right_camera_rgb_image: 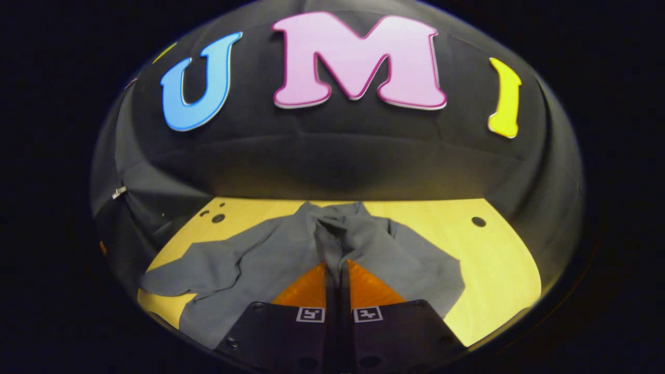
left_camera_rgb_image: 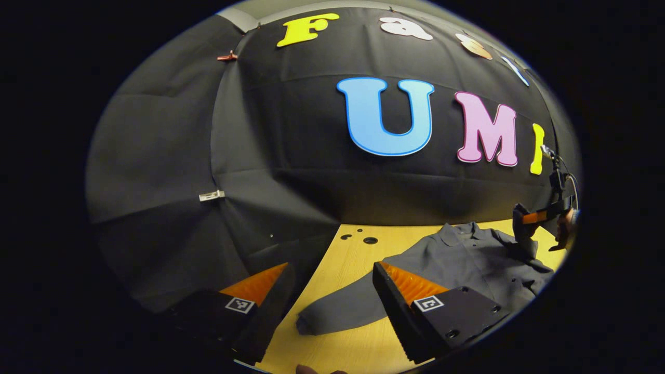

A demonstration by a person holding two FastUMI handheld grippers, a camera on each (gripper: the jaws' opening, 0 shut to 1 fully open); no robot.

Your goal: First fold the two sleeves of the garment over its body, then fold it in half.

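Between the left gripper [left_camera_rgb_image: 332,296] fingers, spread wide w/ nothing held, lies the cuff of the shirt's left sleeve [left_camera_rgb_image: 337,311], flat on the wooden table [left_camera_rgb_image: 353,244]. The right gripper [right_camera_rgb_image: 336,283] looks closed over a fabric ridge on the grey collared shirt [right_camera_rgb_image: 270,259]; whether it pinches cloth I can't tell. Judging: the right sleeve looks folded in, the left is next. Needs a drop and pinch at the cuff. No shirt brand or label readable.

A light wooden table [right_camera_rgb_image: 499,259], drilled with a few dark round holes [left_camera_rgb_image: 370,240] near its far edge, stands against the booth's black cloth wall [left_camera_rgb_image: 291,145], whose creased panels are pinned at the seams with small clips [left_camera_rgb_image: 211,196] and lit from above.
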